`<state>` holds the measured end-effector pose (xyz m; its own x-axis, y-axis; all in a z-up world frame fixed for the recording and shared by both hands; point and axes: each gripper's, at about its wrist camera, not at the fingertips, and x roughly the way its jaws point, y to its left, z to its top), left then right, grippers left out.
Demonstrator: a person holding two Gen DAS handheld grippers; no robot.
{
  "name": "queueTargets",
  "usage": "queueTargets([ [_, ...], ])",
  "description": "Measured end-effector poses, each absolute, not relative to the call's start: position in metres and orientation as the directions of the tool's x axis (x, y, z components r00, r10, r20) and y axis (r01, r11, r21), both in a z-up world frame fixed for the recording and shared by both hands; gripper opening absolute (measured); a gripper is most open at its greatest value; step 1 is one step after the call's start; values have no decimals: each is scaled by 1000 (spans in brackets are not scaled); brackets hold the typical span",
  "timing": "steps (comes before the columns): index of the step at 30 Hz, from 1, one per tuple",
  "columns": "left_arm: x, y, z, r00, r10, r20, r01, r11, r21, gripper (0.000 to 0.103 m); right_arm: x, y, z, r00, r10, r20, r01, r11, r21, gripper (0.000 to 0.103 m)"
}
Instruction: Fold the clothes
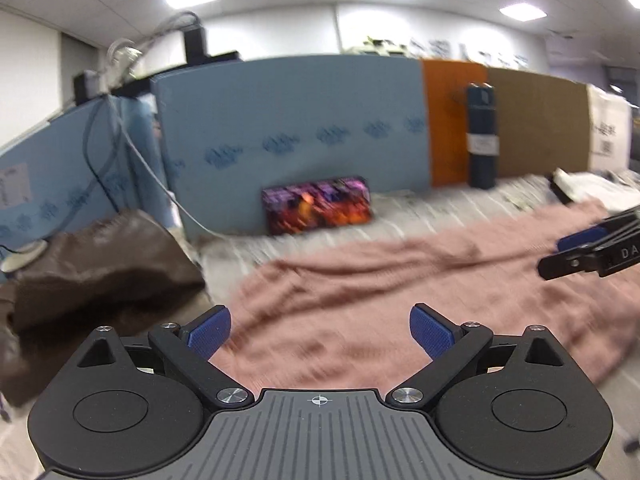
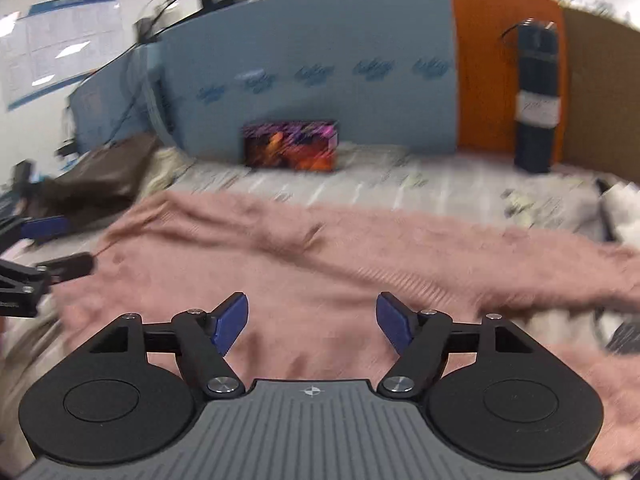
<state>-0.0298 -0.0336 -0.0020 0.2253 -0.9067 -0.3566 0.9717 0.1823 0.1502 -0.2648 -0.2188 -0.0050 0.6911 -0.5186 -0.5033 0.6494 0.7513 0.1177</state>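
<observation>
Across the middle of both frames lies the pink fuzzy knit garment [image 1: 400,292], spread wide and rumpled on the worktop [image 1: 440,204], which is covered in a pale striped cloth. I judge the folding barely begun: a ridge of bunched fabric runs across it, yet I see no clean fold, so the squaring and the folds themselves look still to be done.

My left hand-held gripper [image 1: 320,332] hovers low over the near edge of the garment with its blue pads spread wide and nothing between them. My right hand-held gripper [image 2: 312,324] is likewise spread apart and empty above the pink fabric; in the left view it shows at the right edge.

A crumpled brown garment [image 1: 100,264] sits at the left of the frame, beside the pink one. At the back, centre, a small box with a purple and orange print [image 1: 316,204] stands against a pale blue foam board [image 1: 288,120]. Right of that come an orange panel [image 1: 448,120], a tall dark blue bottle [image 1: 482,136] and brown cardboard [image 1: 536,124]. Ceiling lights glow at the top. Everything is motion-blurred.
</observation>
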Motion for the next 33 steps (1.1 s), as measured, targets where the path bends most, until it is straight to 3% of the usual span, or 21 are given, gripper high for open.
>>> queueTargets([
  [3,-29,-33,3,217,-931,-293,971,177,158,98,-272,-222,1,702,-542,-462,642,762,82,72],
  [5,-30,-19,1,162,-962,-220,970,114,215,98,-286,-222,1,736,-531,-420,609,790,69,81],
  [8,-41,-6,-5,143,-970,-195,945,76,317,98,-311,-217,1,770,-512,-381,558,830,15,90],
  [12,-50,6,-12,149,-958,-246,919,42,391,98,-346,-202,0,767,-508,-392,511,853,-105,100],
  [21,-67,6,-23,154,-892,-425,836,-112,537,98,-409,-189,-14,625,-536,-567,454,841,-294,101],
  [25,-76,1,-31,166,-850,-499,784,-194,590,98,-412,-194,-21,562,-571,-599,449,818,-360,101],
  [33,-84,-28,-38,121,-876,-467,771,-214,600,97,-380,-209,-27,657,-511,-555,394,860,-325,100],
])
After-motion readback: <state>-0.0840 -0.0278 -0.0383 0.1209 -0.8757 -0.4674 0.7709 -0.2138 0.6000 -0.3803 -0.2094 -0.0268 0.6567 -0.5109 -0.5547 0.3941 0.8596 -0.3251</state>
